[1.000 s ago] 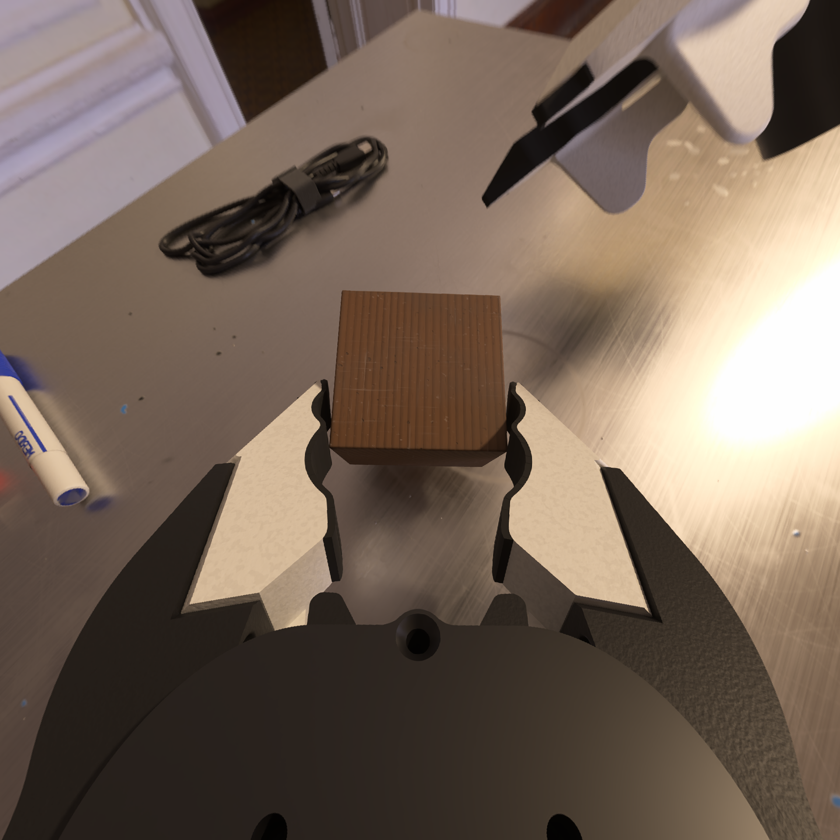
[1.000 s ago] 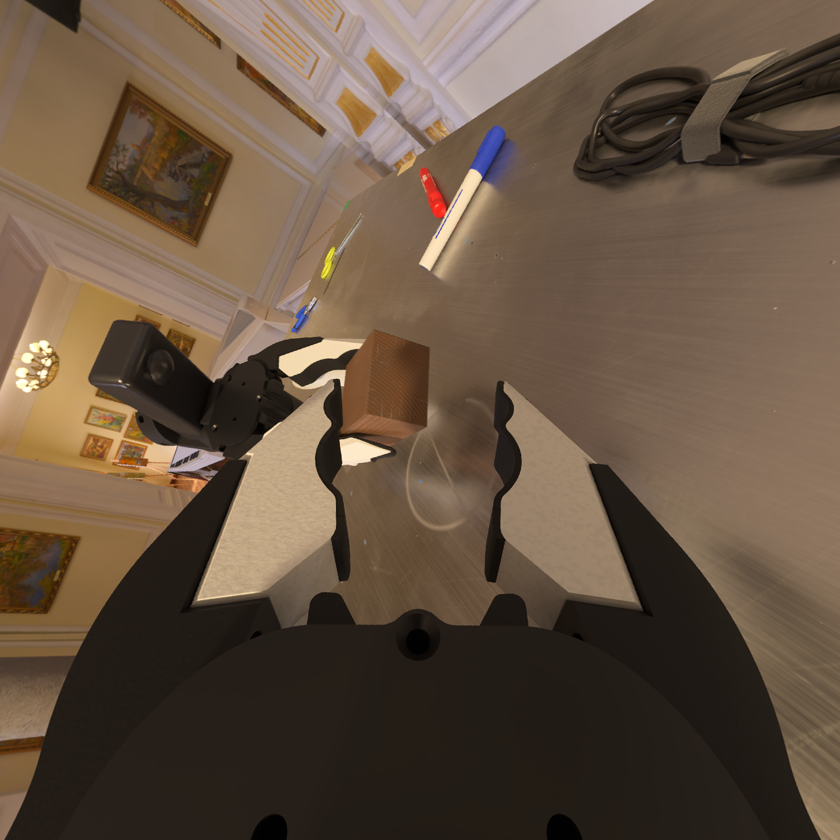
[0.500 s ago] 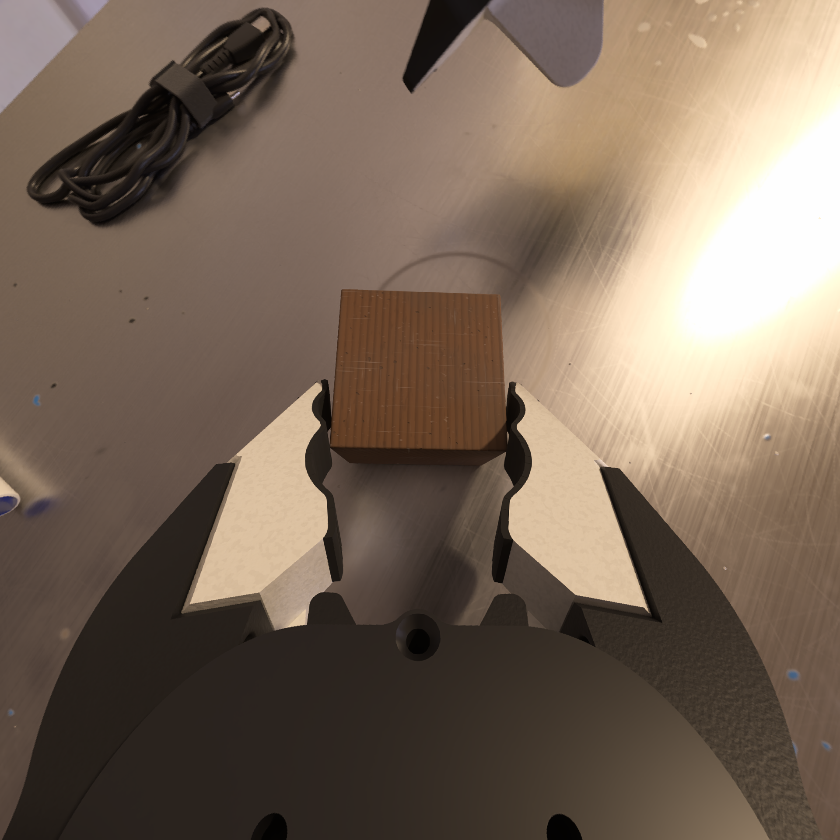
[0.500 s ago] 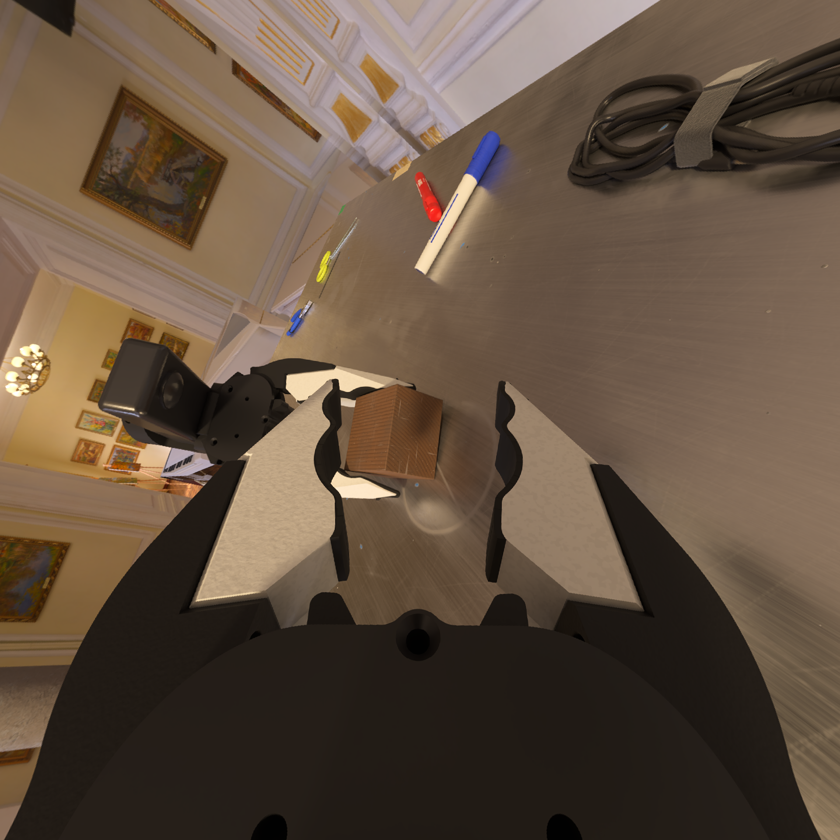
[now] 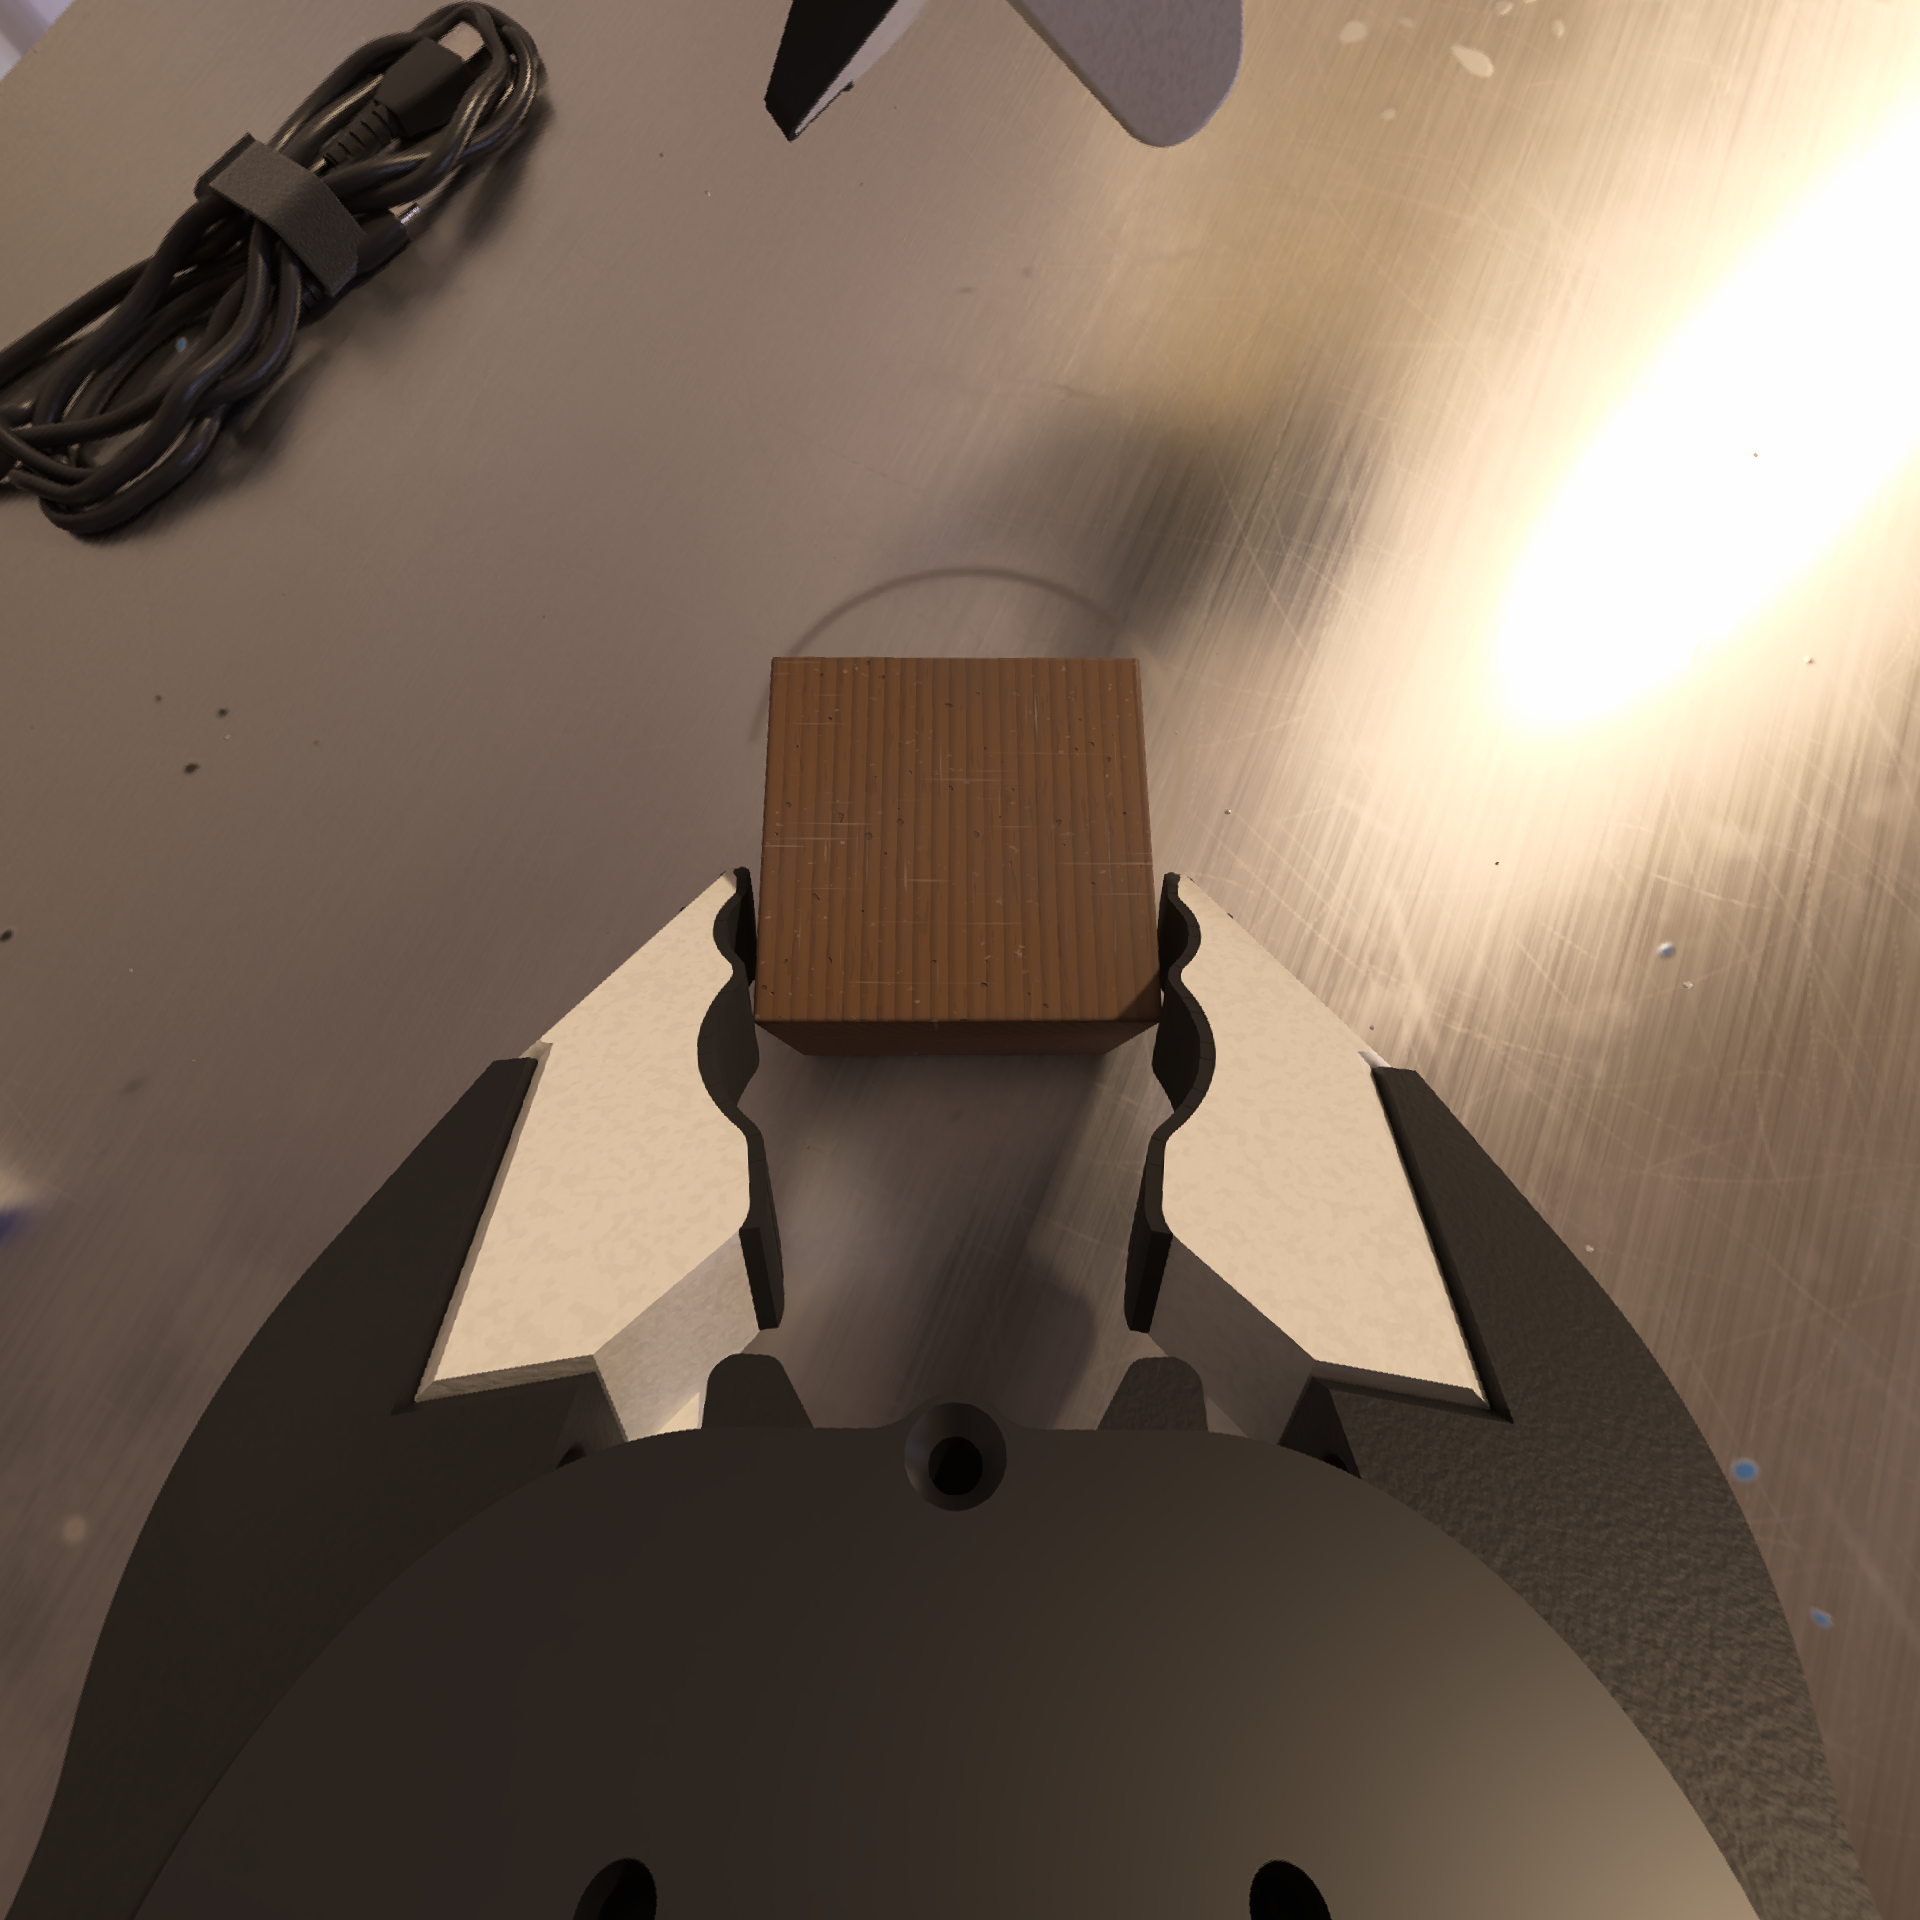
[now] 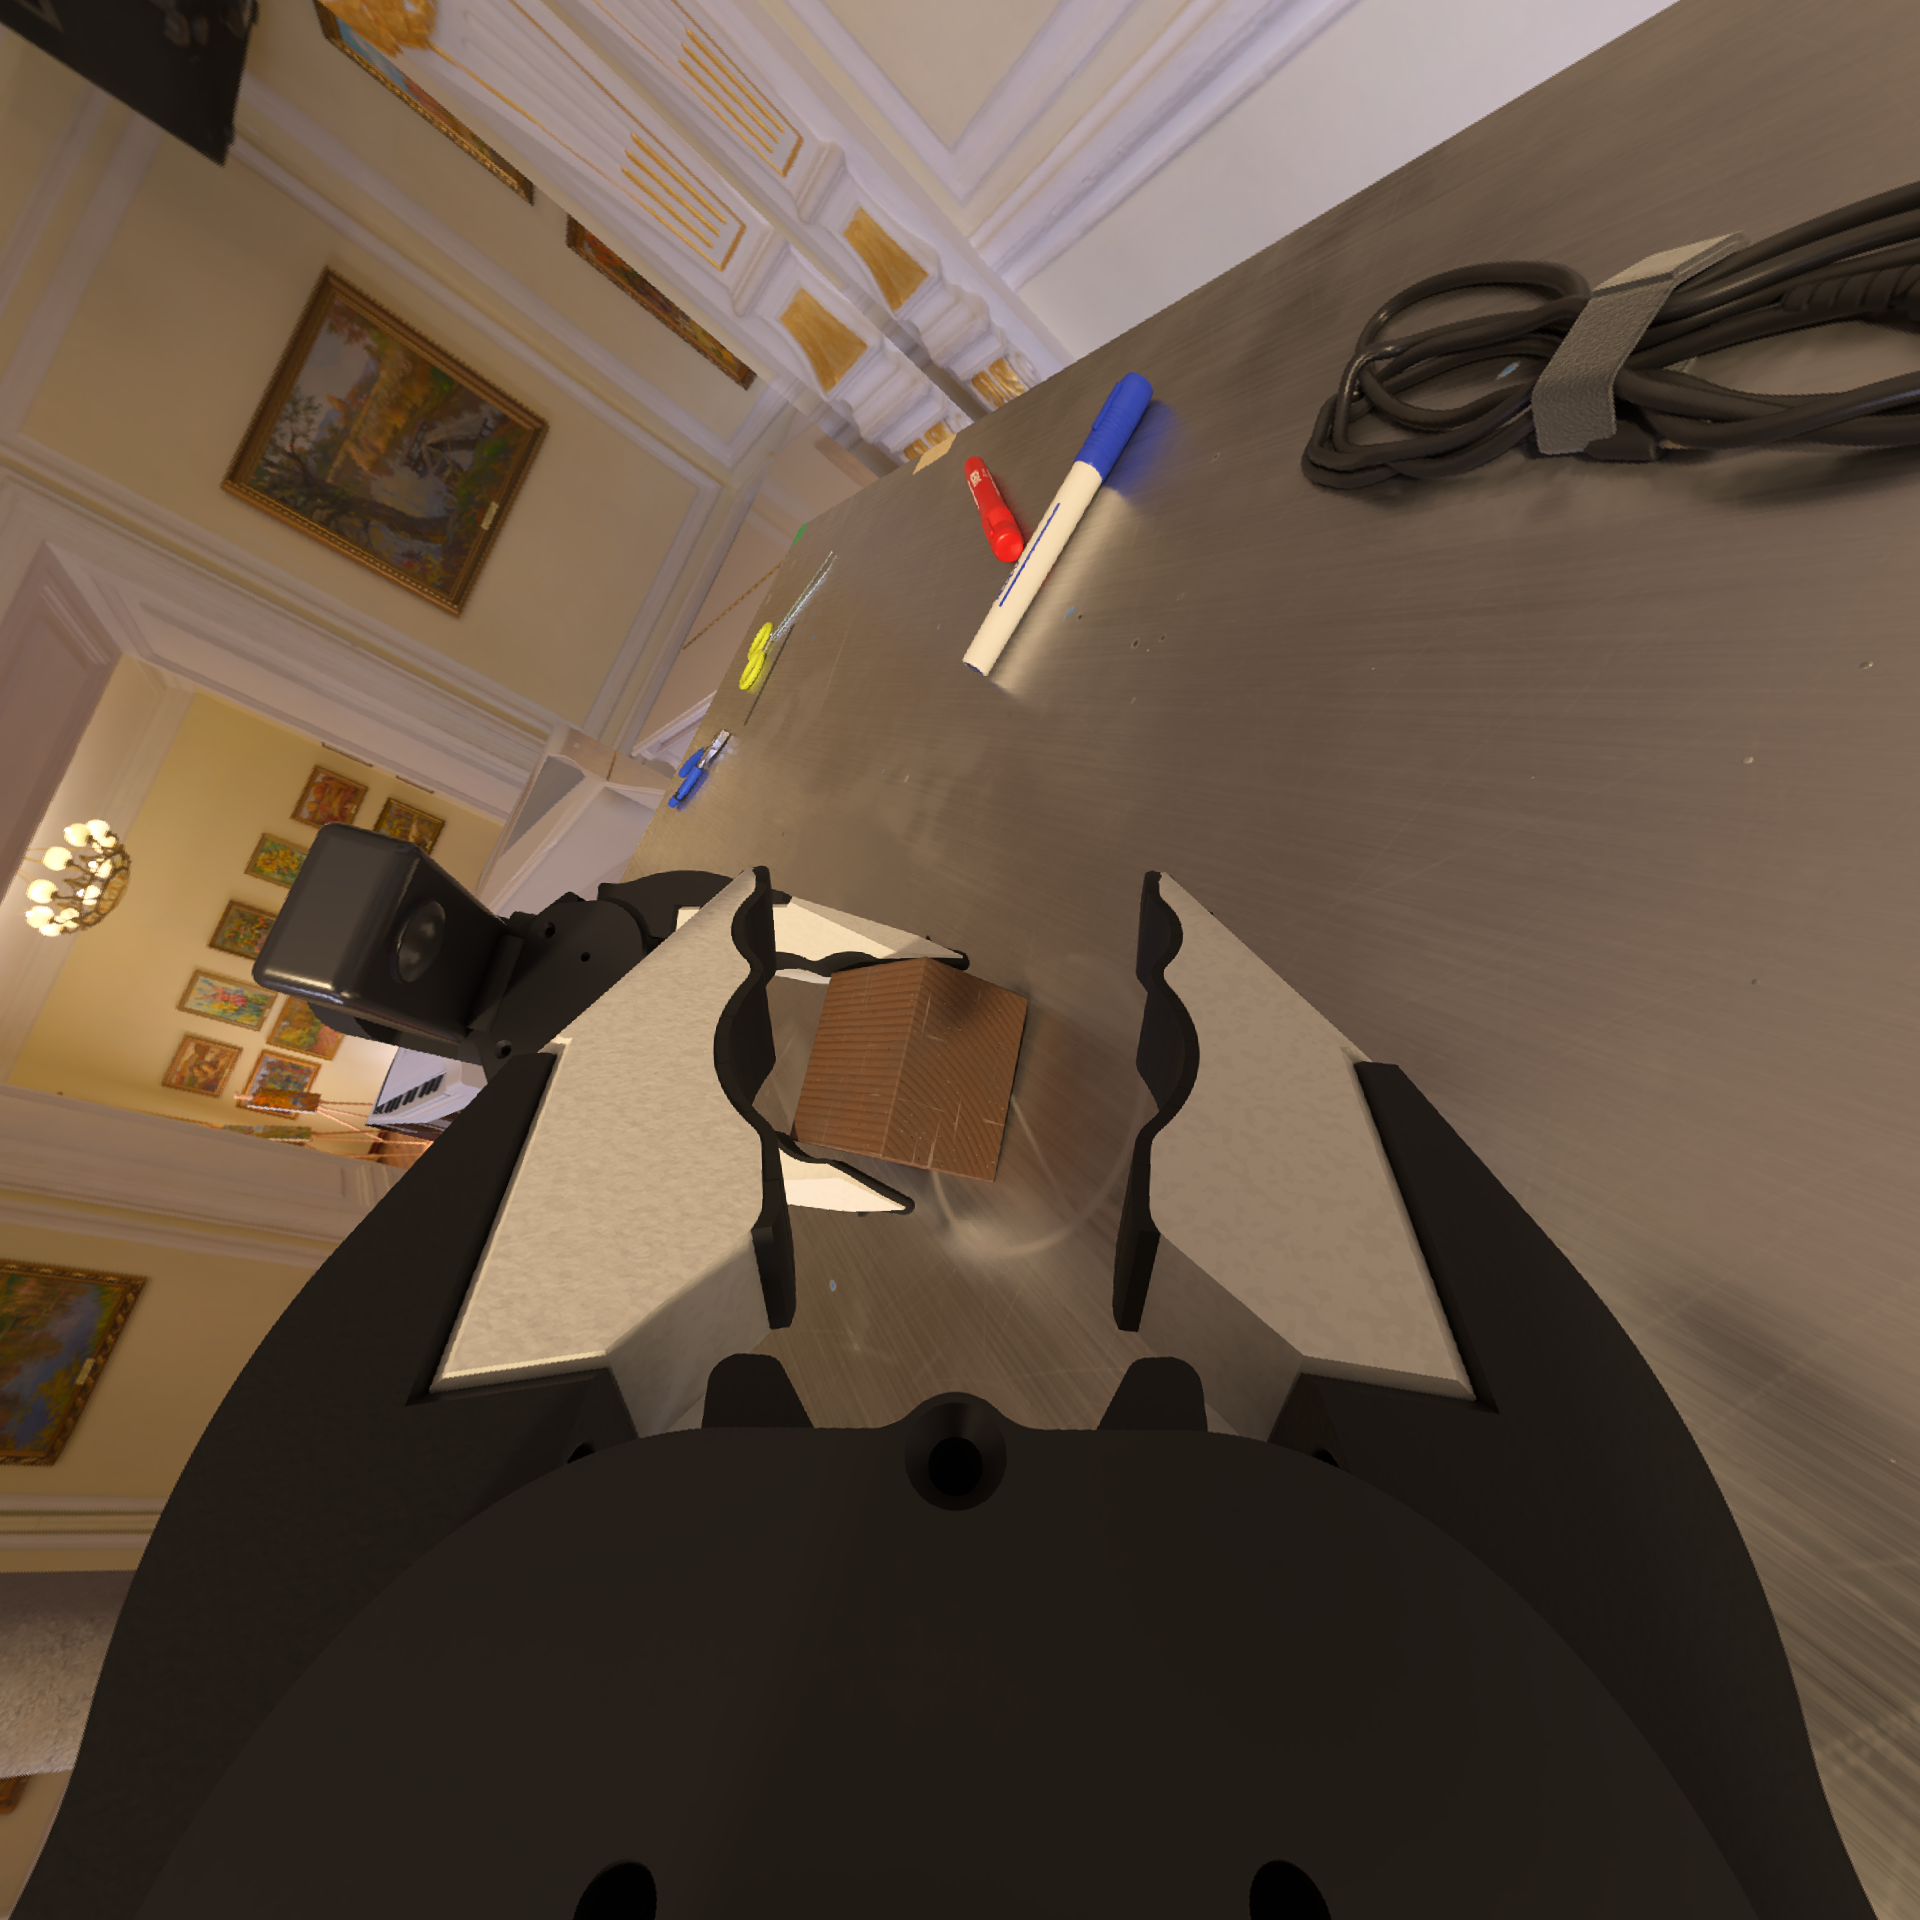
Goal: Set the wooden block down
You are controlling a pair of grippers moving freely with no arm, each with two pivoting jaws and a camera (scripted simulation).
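The wooden block (image 5: 954, 842) is a brown ribbed cube. My left gripper (image 5: 951, 904) is shut on the block and grips its two sides at the fingertips. The block hangs low over the brushed metal table (image 5: 468, 727), above a faint ring mark (image 5: 966, 582). In the right wrist view the block (image 6: 894, 1060) sits between the left gripper's white fingers (image 6: 842, 1195), very close to the table; I cannot tell if it touches. My right gripper (image 6: 956, 883) is open and empty, pointing at the block. It also shows at the top of the left wrist view (image 5: 1132, 62).
A coiled black cable (image 5: 239, 281) with a strap lies at the far left; it also shows in the right wrist view (image 6: 1662, 364). A blue-capped white marker (image 6: 1049, 530), a red marker (image 6: 987, 509) and yellow-handled scissors (image 6: 764, 649) lie farther along the table.
My left gripper has moved forward and down with the block, now over the ring mark and nearer the table. The right gripper has stayed open and hardly moved.
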